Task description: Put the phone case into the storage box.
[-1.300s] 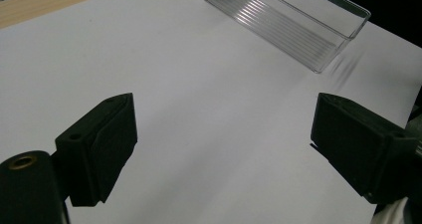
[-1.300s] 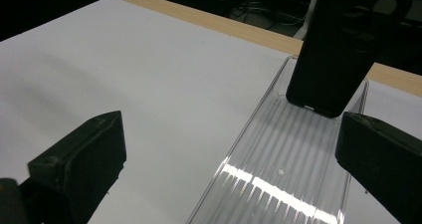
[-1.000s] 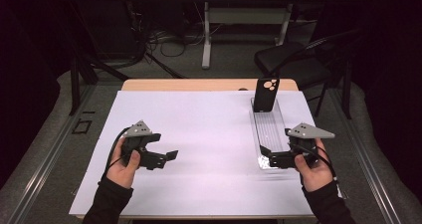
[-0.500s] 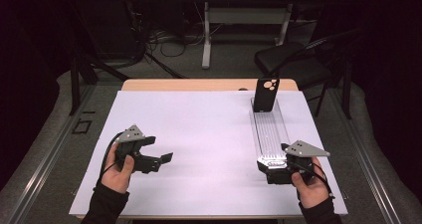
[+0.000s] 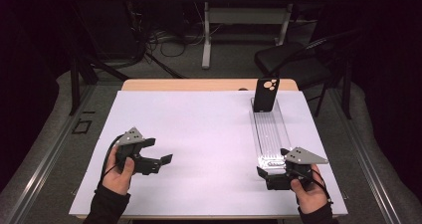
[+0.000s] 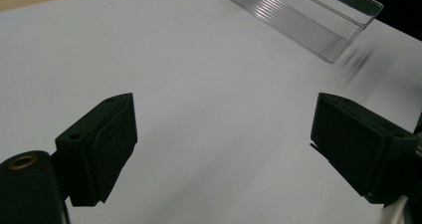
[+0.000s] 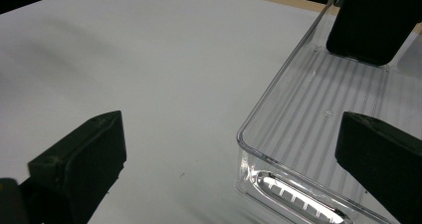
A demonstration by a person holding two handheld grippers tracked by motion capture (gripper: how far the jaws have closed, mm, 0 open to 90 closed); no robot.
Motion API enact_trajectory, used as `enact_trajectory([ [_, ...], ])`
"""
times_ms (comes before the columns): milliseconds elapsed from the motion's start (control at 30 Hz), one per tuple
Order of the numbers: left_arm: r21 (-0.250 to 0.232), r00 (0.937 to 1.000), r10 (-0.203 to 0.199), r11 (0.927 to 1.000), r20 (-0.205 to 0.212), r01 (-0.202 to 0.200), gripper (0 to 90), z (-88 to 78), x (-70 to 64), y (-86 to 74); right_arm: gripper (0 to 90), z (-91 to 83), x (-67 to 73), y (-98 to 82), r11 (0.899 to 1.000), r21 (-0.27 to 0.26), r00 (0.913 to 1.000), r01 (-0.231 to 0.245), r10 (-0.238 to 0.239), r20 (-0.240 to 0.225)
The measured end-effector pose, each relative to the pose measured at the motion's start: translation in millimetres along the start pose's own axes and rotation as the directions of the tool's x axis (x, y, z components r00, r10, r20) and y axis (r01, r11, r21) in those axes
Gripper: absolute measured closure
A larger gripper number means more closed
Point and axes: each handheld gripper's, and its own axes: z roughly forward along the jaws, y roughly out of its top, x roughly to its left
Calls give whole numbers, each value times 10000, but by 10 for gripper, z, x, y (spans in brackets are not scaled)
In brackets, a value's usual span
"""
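A long clear plastic tray (image 5: 271,132) lies on the right side of the white table cover (image 5: 209,129), running away from me. A black phone case (image 5: 265,94) stands upright in its far end. My right gripper (image 5: 263,175) sits low at the tray's near end, held in a hand. In the right gripper view its jaws (image 7: 234,149) stand open on either side of the near left corner of the tray (image 7: 318,114), without pressing on it, and the phone case (image 7: 370,20) is beyond. My left gripper (image 5: 160,152) is open over bare cover at the front left (image 6: 224,144), with the tray (image 6: 308,20) far off.
The wooden table edge (image 5: 199,84) shows behind the white cover. A dark chair (image 5: 291,59) and the legs of another table (image 5: 206,35) stand on the floor beyond. Cables lie on the floor at the back.
My right gripper has come down and back toward me, to the tray's near end. The left gripper has hardly moved.
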Motion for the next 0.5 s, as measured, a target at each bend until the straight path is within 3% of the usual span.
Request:
enact_trajectory([
  [500, 36, 9999, -137, 9999, 29, 137, 114, 42, 41, -66, 0, 20, -44, -105, 10000, -10, 9999, -70, 70, 79],
])
